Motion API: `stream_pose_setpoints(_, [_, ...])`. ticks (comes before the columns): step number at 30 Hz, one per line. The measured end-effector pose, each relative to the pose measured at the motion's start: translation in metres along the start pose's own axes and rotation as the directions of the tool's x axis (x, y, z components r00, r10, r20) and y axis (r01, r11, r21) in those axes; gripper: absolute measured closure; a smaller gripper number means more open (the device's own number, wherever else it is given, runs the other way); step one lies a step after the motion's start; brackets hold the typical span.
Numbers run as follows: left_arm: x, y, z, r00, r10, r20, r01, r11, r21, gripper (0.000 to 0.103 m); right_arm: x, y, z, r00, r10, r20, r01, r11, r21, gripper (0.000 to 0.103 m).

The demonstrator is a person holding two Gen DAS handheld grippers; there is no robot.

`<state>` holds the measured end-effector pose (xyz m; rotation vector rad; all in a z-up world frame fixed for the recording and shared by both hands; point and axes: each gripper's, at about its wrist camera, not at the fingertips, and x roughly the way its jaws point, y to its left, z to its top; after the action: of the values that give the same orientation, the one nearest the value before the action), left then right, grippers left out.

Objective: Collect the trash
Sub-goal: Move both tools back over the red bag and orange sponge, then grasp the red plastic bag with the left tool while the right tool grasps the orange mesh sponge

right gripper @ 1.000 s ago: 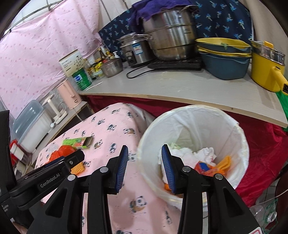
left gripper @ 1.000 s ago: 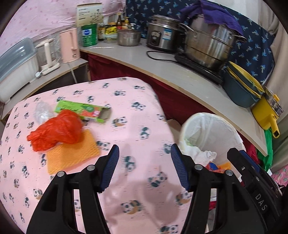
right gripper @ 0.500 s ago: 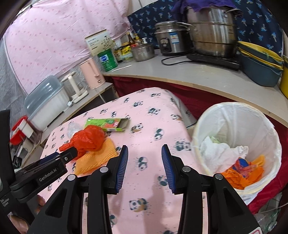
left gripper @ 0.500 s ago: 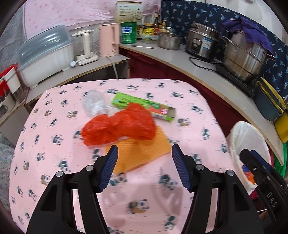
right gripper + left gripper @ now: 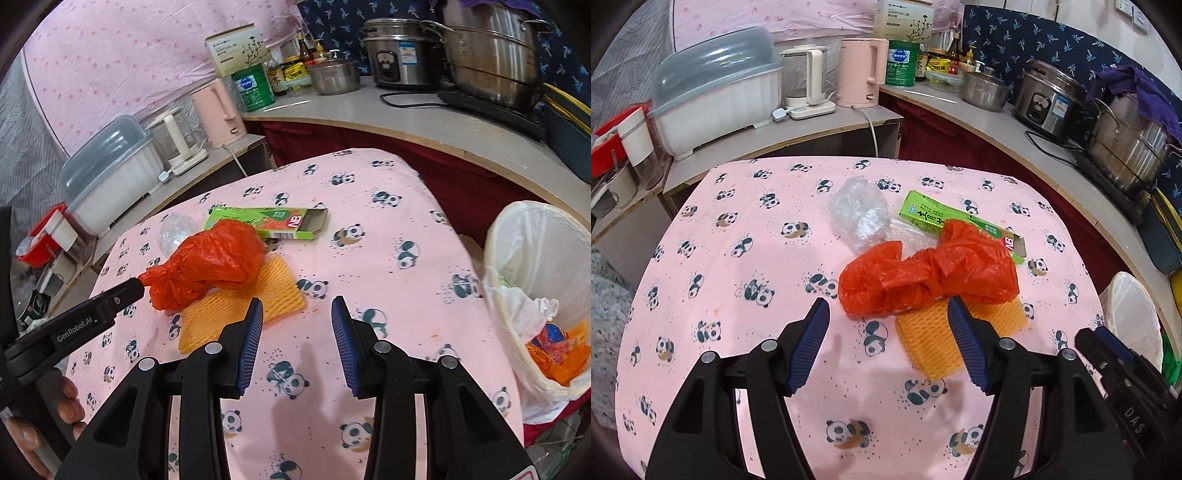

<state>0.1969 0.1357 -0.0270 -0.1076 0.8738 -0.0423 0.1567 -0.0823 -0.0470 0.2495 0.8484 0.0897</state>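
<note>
On the pink panda tablecloth (image 5: 738,280) lies a crumpled red plastic bag (image 5: 927,273) on top of an orange foam net (image 5: 931,339). Behind them are a green carton (image 5: 960,221) with one end open and a clear plastic wrapper (image 5: 860,214). My left gripper (image 5: 886,339) hovers just short of the red bag, its jaws opening, nothing between them. My right gripper (image 5: 295,336) stands open over bare cloth, to the right of the foam net (image 5: 236,306) and red bag (image 5: 210,266). The white-lined trash bin (image 5: 535,258) stands at the table's right edge, holding paper and orange scraps.
A curved counter (image 5: 1015,125) behind the table carries a pink kettle (image 5: 860,74), a rice cooker (image 5: 1049,99), steel pots and jars. A white covered dish box (image 5: 713,99) sits at the left. A person's fingers (image 5: 70,406) hold the left gripper's handle.
Both grippers swung left, from the trash bin to over the table. The red bag and foam net now lie right before the left gripper, whose jaws stand a little wider.
</note>
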Motion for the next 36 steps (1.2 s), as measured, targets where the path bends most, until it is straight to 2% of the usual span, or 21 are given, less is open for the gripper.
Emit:
stream_pose_setpoints(7, [0.027, 0.003, 0.015, 0.998, -0.063, -0.024, 0.063, 0.998, -0.005, 0.04, 0.022, 0.009, 0.007, 1.0, -0.005, -0.021, 0.004, 1.0, -0.008, 0.065])
stream_pose_setpoints(10, [0.039, 0.003, 0.018, 0.994, -0.095, -0.05, 0.095, 0.995, -0.014, 0.054, 0.028, 0.008, 0.009, 1.0, -0.011, -0.027, 0.011, 1.0, -0.008, 0.065])
stream_pose_setpoints(12, [0.045, 0.004, 0.018, 0.991, -0.117, -0.07, 0.116, 0.993, -0.018, 0.066, 0.031, 0.008, 0.011, 0.999, -0.013, -0.032, 0.013, 1.0, -0.008, 0.065])
stream_pose_setpoints(14, [0.049, 0.004, 0.016, 0.988, -0.133, -0.079, 0.132, 0.991, -0.016, 0.073, 0.035, 0.009, 0.011, 0.999, -0.017, -0.039, 0.017, 1.0, -0.01, 0.065])
stream_pose_setpoints(16, [0.049, 0.004, 0.015, 0.985, -0.153, -0.079, 0.153, 0.988, -0.014, 0.084, 0.039, 0.009, 0.01, 0.999, -0.019, -0.046, 0.018, 1.0, -0.009, 0.065])
stream_pose_setpoints(17, [0.049, 0.004, 0.014, 0.984, -0.159, -0.08, 0.158, 0.987, -0.016, 0.095, 0.04, 0.009, 0.009, 0.999, -0.019, -0.05, 0.019, 1.0, -0.009, 0.065])
stream_pose_setpoints(24, [0.026, 0.013, 0.018, 0.986, -0.168, -0.024, 0.167, 0.985, -0.04, 0.096, 0.045, 0.016, 0.002, 0.997, -0.013, -0.07, 0.012, 1.0, -0.012, 0.065])
stream_pose_setpoints(29, [0.011, 0.023, 0.02, 0.993, -0.12, 0.016, 0.121, 0.991, -0.051, 0.096, 0.047, 0.019, -0.008, 0.994, 0.028, -0.108, -0.026, 0.999, 0.019, 0.065])
stream_pose_setpoints(36, [0.015, 0.032, 0.008, 0.993, -0.118, -0.024, 0.116, 0.99, -0.082, 0.096, 0.06, 0.033, -0.026, 0.98, 0.092, -0.175, -0.086, 0.996, 0.039, 0.065])
